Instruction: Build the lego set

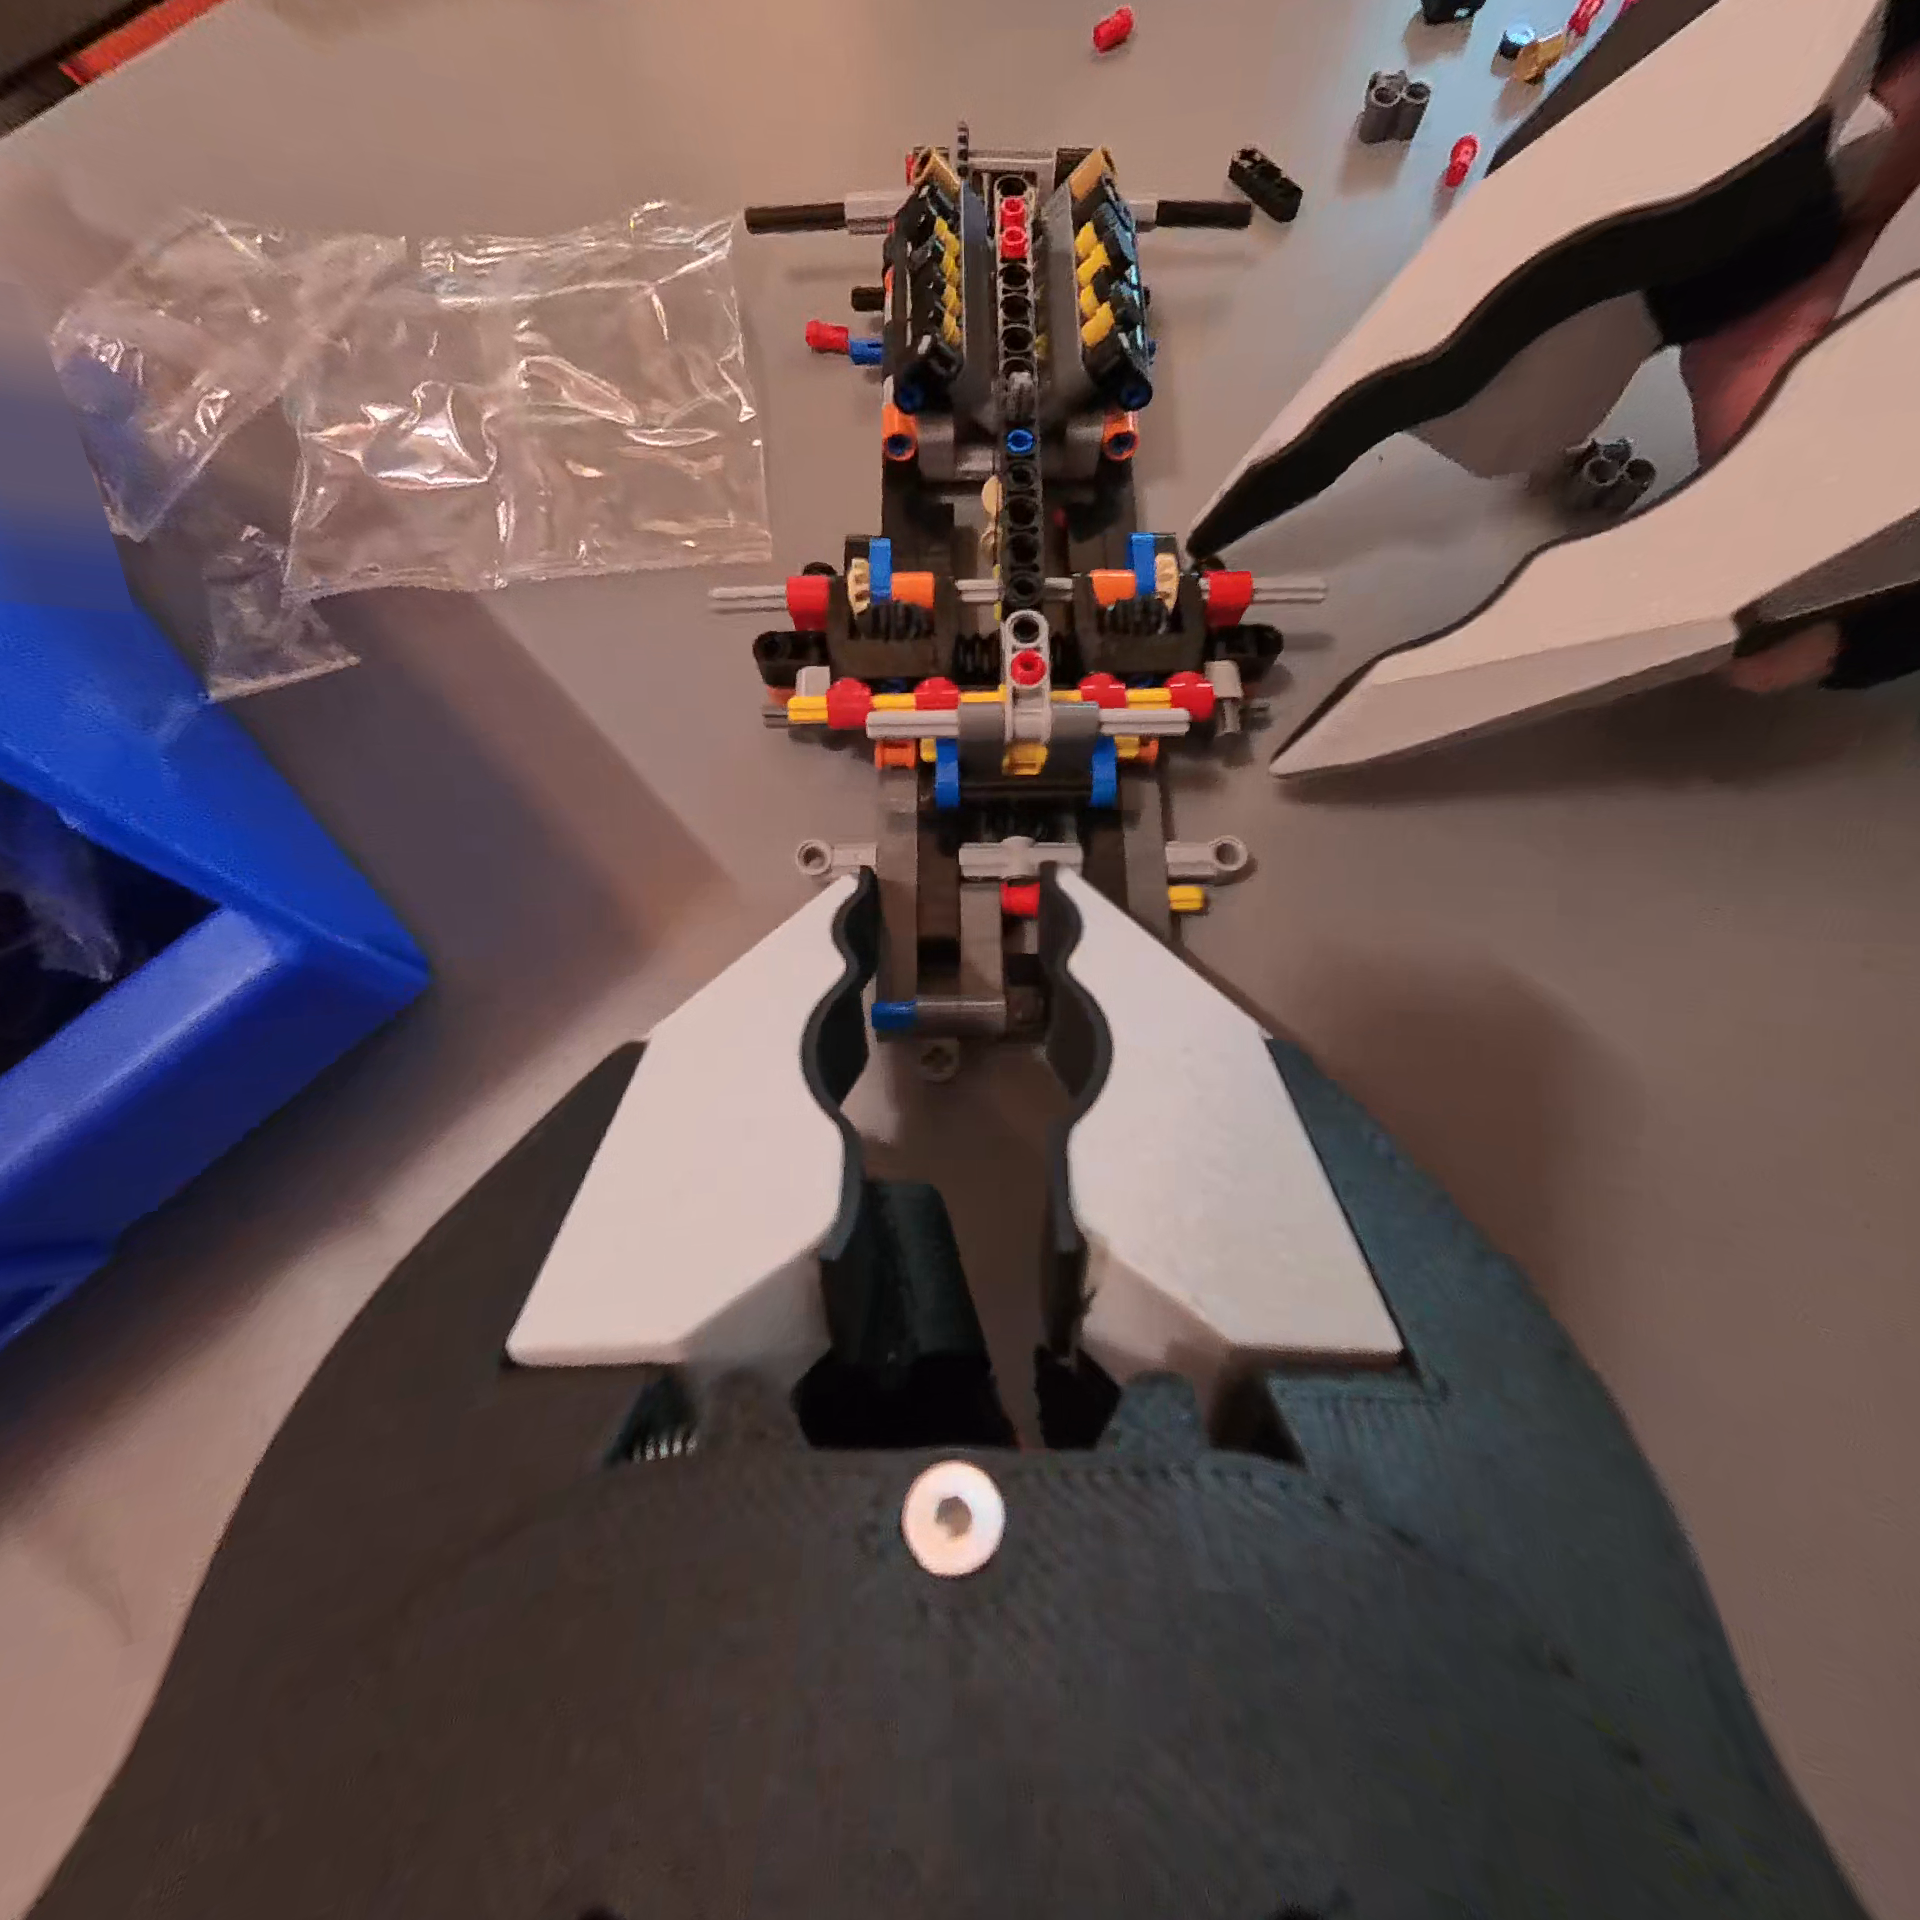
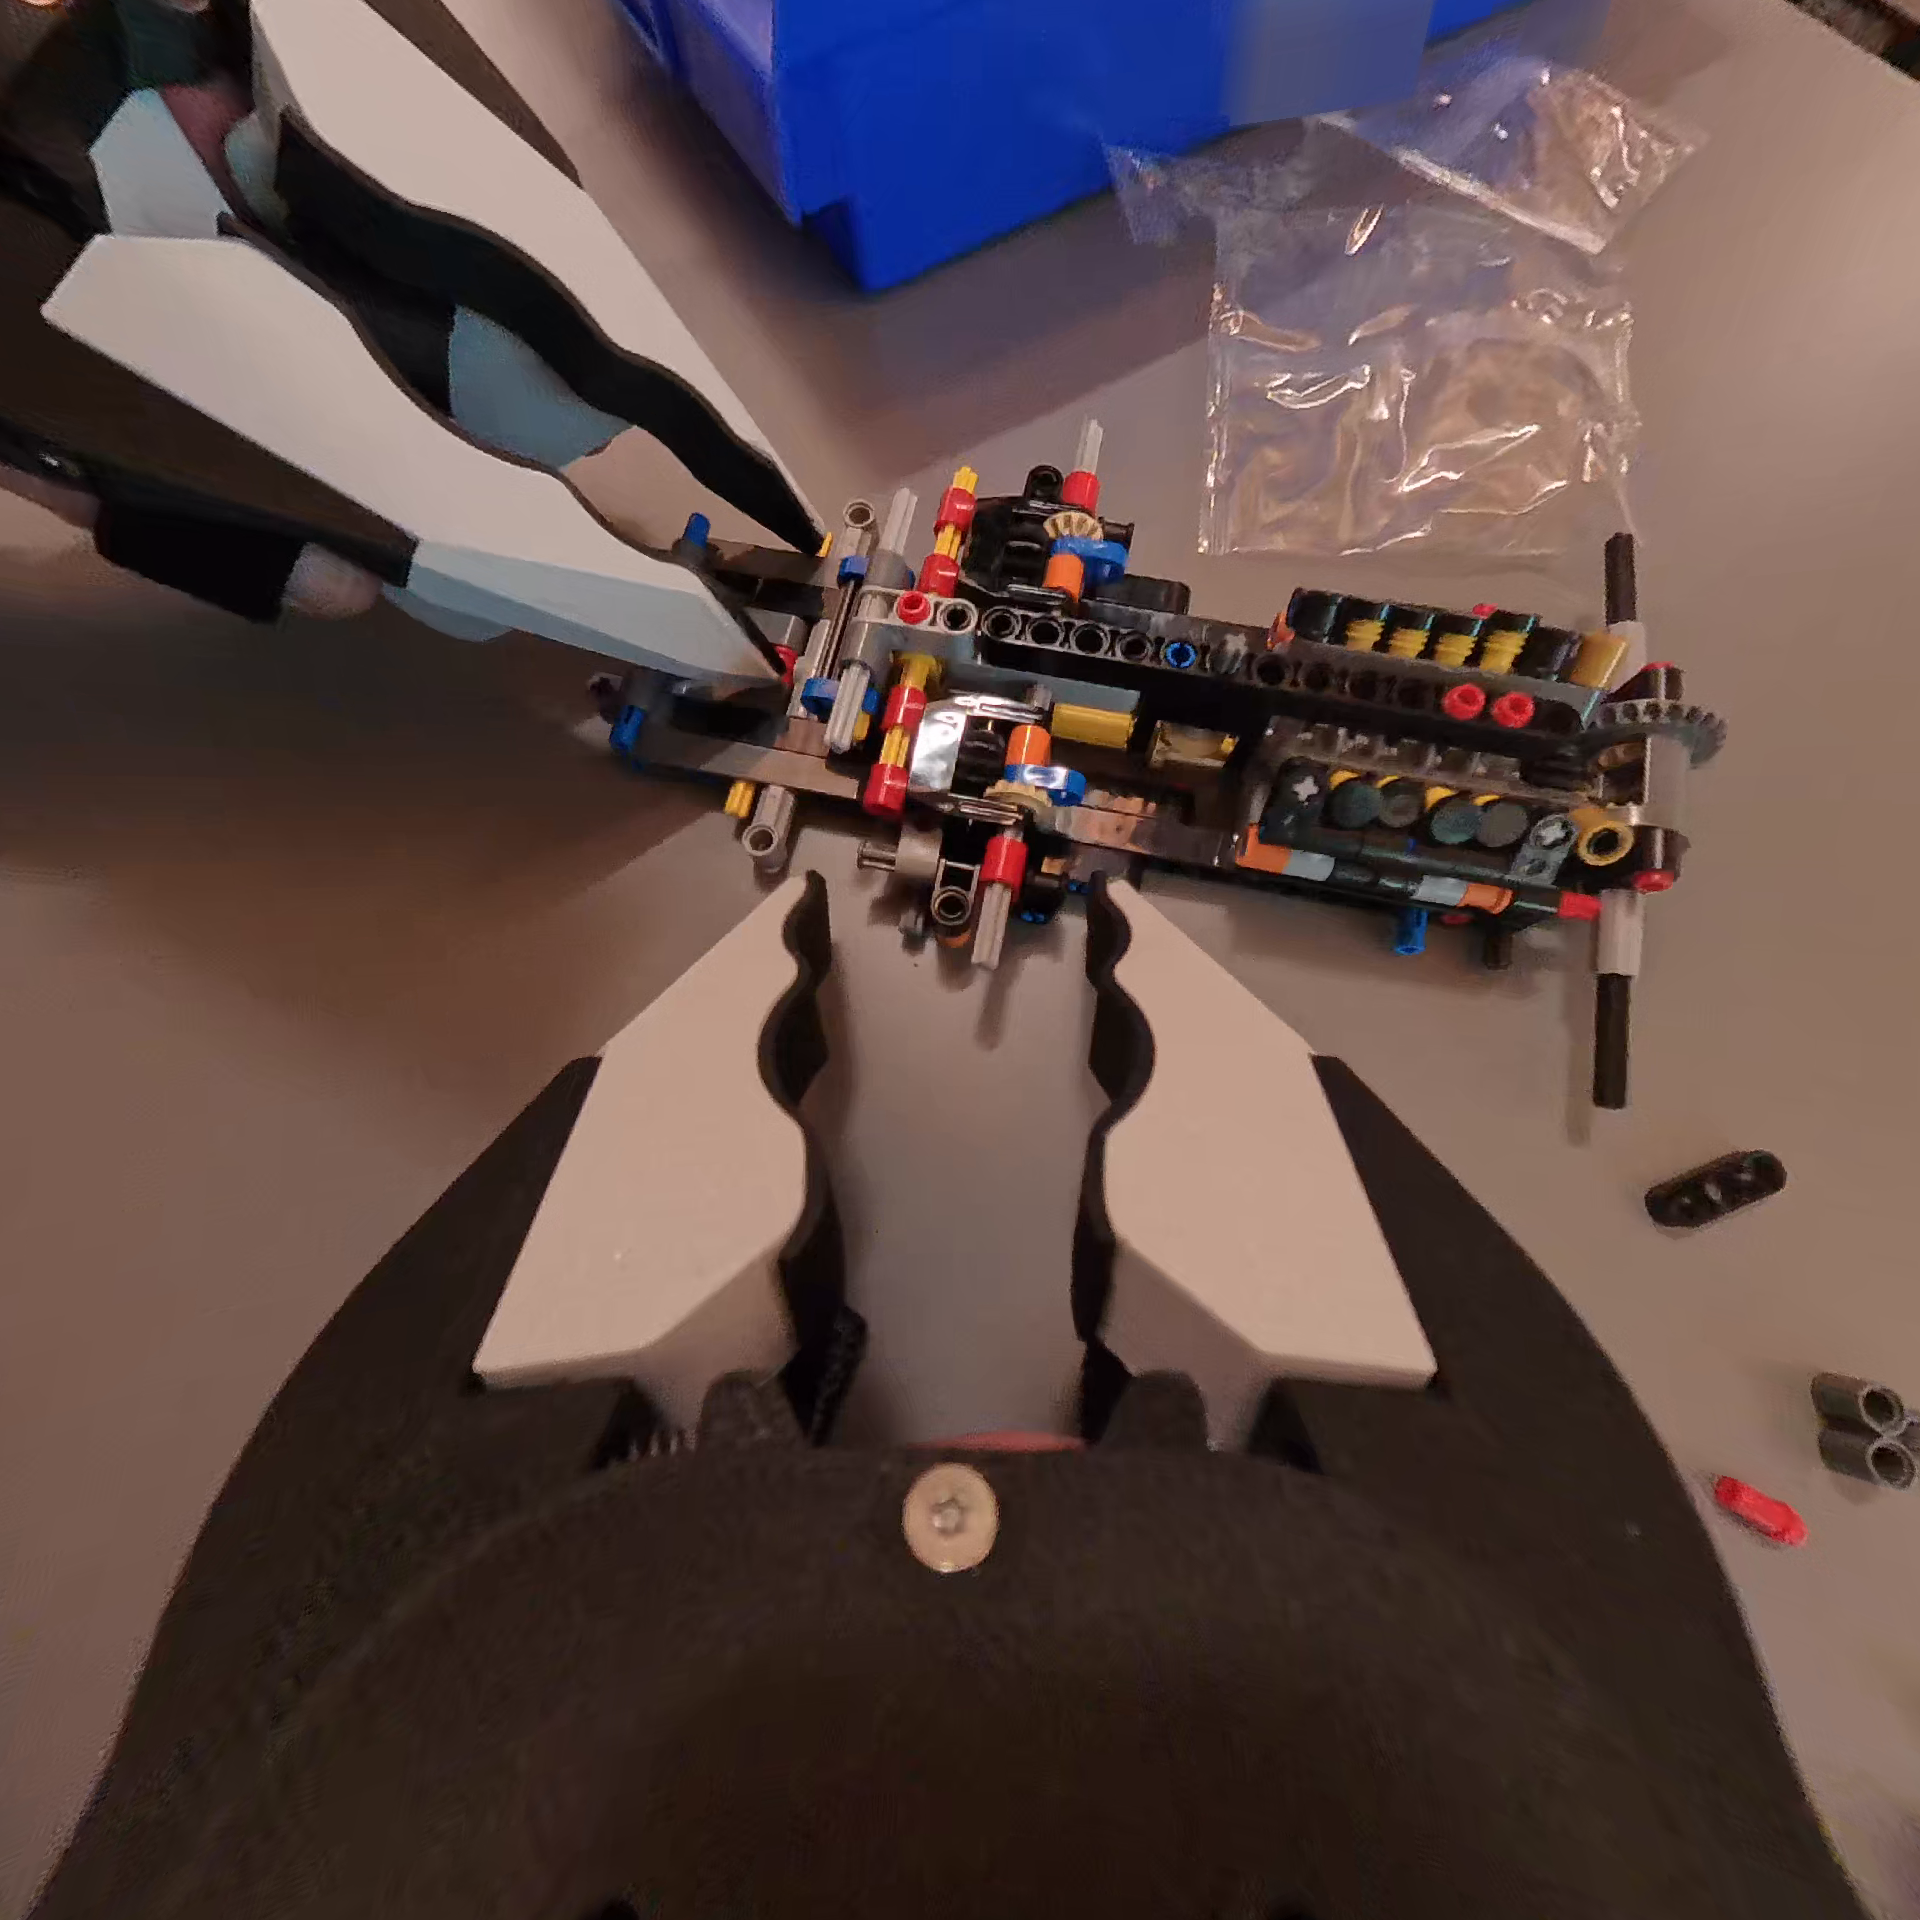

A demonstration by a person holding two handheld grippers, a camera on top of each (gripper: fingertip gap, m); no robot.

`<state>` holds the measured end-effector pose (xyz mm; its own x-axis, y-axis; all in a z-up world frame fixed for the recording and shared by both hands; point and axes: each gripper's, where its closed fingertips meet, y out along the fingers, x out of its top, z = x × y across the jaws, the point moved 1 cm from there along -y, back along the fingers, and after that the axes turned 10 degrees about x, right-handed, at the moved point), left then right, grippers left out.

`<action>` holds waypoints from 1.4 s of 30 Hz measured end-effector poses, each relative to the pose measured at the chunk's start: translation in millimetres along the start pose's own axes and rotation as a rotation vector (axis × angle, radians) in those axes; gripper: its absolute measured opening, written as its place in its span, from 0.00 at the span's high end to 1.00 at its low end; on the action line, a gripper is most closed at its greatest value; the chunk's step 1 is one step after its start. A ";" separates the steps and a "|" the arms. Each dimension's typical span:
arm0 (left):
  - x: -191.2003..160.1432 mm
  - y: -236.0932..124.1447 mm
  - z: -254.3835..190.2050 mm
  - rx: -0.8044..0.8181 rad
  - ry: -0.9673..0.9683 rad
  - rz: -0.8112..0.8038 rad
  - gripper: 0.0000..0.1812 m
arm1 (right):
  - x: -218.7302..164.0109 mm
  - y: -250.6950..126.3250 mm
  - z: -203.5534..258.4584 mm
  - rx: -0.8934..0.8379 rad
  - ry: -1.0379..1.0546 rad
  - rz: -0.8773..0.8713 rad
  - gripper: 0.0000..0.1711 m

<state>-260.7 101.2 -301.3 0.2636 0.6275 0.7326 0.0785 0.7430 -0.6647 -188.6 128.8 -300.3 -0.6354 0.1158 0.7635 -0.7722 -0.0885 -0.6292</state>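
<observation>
A half-built lego chassis, lying flat mid-surface, is straddled at its near end by the left gripper, apparently for steadying, while the right gripper, jaws spread and empty, waits beside it.

A plain grey-beige table under warm, soft light.

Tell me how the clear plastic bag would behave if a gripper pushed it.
The clear plastic bag looks crumpled and thin, so it would probably buckle rather than slide whole. It appears nearly empty, so likely very light. Its glossy film may slip between fingers.
</observation>
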 end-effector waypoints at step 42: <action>1.3 -0.8 -24.6 0.093 0.113 -0.057 1.00 | -8.2 3.1 -5.7 -0.042 -0.013 0.039 0.78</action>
<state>-236.7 95.7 -303.4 0.3681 0.5574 0.7441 0.0081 0.7984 -0.6021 -185.8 133.2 -309.4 -0.6651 0.1003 0.7400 -0.7462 -0.0506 -0.6638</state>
